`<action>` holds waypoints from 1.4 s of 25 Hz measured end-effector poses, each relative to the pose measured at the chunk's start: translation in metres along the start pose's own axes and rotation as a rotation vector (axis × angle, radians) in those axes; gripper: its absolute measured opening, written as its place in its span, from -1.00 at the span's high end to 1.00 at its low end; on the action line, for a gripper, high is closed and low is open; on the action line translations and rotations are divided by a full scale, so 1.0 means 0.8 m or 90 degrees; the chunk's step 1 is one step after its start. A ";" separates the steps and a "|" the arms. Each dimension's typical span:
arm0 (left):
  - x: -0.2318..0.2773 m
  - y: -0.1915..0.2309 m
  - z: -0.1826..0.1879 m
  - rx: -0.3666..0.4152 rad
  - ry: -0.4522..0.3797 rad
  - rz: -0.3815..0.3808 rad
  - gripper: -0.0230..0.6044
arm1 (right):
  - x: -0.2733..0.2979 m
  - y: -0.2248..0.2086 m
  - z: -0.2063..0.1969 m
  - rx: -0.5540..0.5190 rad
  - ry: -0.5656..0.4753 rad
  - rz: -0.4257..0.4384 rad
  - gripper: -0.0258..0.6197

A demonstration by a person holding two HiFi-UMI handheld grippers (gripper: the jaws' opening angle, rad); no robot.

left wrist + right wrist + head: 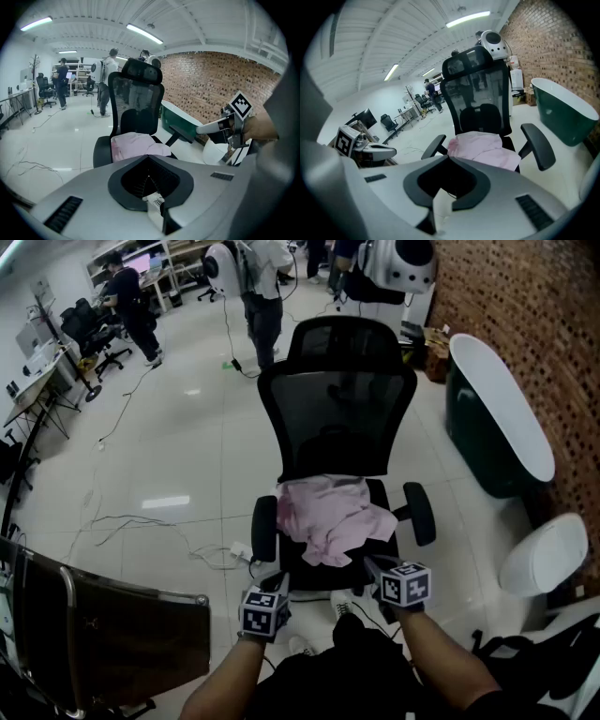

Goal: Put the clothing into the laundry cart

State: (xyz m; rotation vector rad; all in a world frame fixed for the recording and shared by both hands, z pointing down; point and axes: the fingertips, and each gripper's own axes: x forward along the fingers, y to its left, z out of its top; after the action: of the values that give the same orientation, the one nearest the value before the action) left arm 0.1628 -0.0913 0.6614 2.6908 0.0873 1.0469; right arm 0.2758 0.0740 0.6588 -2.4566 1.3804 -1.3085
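Pink clothing (pixel 328 517) is lying crumpled on the seat of the black mesh-backed office chair (pixel 337 399), bunching toward the front edge and spilling slightly toward the chair's right armrest.

I am holding both tools low in front of that seat, side by side and a little apart, their tips pointing at the chair. My left gripper (pixel 272 579) is sitting just short of the seat's front left corner. In its own view its jaws are pressing together at the tips (pixel 149 158) with nothing between them, and the pink garment (pixel 133 143) is showing just beyond, apart from them. My right gripper (pixel 375 568) is hovering near the seat's front right corner. Its jaws are likewise meeting at the tips (pixel 449 157), gripping nothing, and the clothing (pixel 485 145) is lying ahead of them between the two armrests.

To my left, well apart from the chair, the dark laundry cart (pixel 103 634) with its metal frame is standing on the glossy white floor (pixel 178 446). A dark green bathtub (pixel 497 418) is standing along the brick wall (pixel 544 324) on my right. People are standing at desks far across the room.
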 end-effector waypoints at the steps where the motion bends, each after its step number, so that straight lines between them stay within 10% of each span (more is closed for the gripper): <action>1: 0.007 0.004 0.005 0.001 0.004 0.007 0.93 | 0.007 -0.010 0.008 -0.005 0.004 -0.005 0.83; 17: 0.164 0.023 0.058 -0.048 0.050 0.057 0.93 | 0.146 -0.162 0.099 -0.006 0.046 0.011 0.54; 20: 0.189 0.031 0.056 -0.069 0.062 0.071 0.93 | 0.177 -0.188 0.100 0.016 0.065 0.016 0.06; 35: 0.284 0.054 0.032 -0.135 0.094 0.104 0.93 | 0.298 -0.268 0.069 0.005 0.149 -0.007 0.06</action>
State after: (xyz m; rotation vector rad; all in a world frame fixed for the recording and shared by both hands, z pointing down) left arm 0.3464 -0.1054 0.8032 2.4600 -0.2094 1.2273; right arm 0.5207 0.0137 0.8649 -2.3705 1.4037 -1.6447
